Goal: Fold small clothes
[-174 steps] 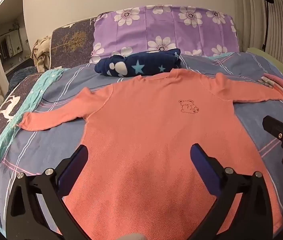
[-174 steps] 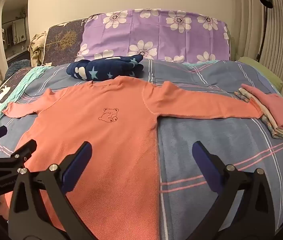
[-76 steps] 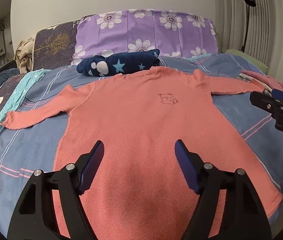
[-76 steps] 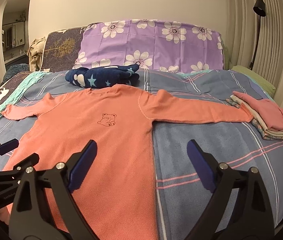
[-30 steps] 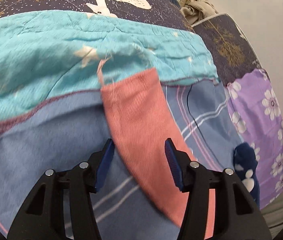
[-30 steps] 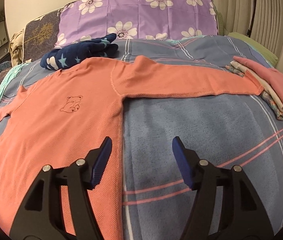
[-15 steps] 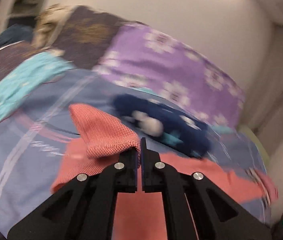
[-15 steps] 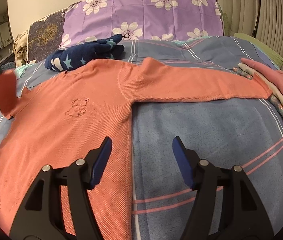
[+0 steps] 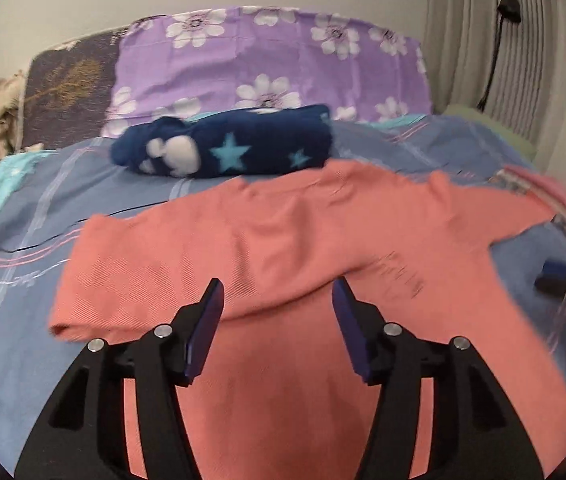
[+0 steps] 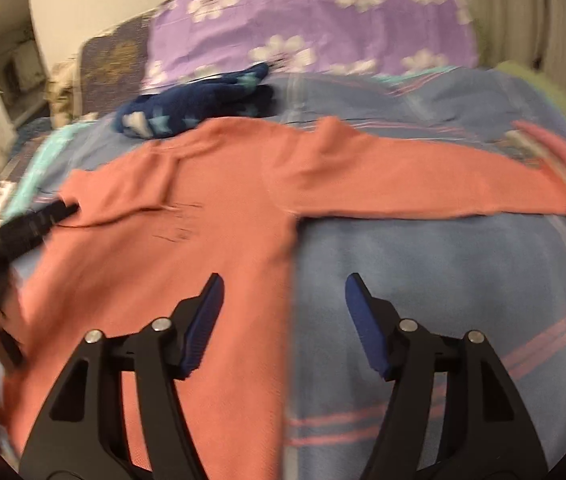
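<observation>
While the blue plaid bedspread [image 10: 423, 264] fills the ground beyond both pairs of jaws, the salmon long-sleeved shirt [image 9: 283, 248] lies flat on it, its one sleeve folded across the chest just ahead of the left gripper [image 9: 277, 312] and the other stretched out beyond the right gripper [image 10: 283, 304]. Left jaws, having just opened, stand apart and empty; right jaws, having just narrowed a little, likewise hold nothing, shirt hem edge between them. Beyond the collar lies a navy star-print bundle [image 9: 223, 148].
</observation>
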Available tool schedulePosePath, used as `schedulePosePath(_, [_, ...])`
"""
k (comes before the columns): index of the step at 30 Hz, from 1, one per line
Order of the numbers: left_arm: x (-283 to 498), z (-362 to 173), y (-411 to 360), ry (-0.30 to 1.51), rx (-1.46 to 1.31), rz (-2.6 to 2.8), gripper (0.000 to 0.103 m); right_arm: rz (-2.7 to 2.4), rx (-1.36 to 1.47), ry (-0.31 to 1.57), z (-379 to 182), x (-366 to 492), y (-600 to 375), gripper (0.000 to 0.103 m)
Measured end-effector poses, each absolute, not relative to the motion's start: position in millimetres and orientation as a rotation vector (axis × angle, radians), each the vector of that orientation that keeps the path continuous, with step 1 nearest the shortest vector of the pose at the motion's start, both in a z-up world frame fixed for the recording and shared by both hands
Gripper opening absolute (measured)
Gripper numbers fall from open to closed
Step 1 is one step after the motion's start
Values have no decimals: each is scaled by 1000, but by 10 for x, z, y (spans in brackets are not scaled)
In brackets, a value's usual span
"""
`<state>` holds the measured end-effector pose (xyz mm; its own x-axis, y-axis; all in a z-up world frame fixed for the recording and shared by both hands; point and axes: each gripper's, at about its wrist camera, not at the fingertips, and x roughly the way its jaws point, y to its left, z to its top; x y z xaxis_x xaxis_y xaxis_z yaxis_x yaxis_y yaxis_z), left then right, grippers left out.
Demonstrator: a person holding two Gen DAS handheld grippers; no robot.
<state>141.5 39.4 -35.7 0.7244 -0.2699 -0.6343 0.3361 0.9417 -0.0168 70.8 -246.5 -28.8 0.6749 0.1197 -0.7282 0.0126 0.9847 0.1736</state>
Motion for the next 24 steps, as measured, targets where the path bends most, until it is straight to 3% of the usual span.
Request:
schedulePosePath(3, [1319, -464, 660, 711, 180, -217, 61, 243, 258, 870, -295, 1074, -2311, 50])
schedulePosePath(5, [1351, -512, 830, 733, 192, -142, 61, 335, 285, 904, -311, 1396, -2140, 49])
schedulePosePath(10, [1676, -659, 1216, 833, 174, 140, 62, 406, 306, 990, -449, 2102, -1688, 50])
schedulePosePath(15, [1910, -726, 1523, 886, 43, 193, 63, 388, 352, 1087, -800, 2575, -1380, 59])
schedulePosePath(17, [1950, -726, 1571, 877, 12, 202, 63, 365, 315, 1051, -776, 2619, -1286, 38])
schedulePosePath(18, [1954, -725, 1577, 874, 4, 205, 63, 353, 278, 1036, -735, 2606, -1247, 4])
schedulePosePath(24, [1985, -793, 1620, 873, -54, 201, 65, 331, 306, 826, -115, 2236, -1674, 5])
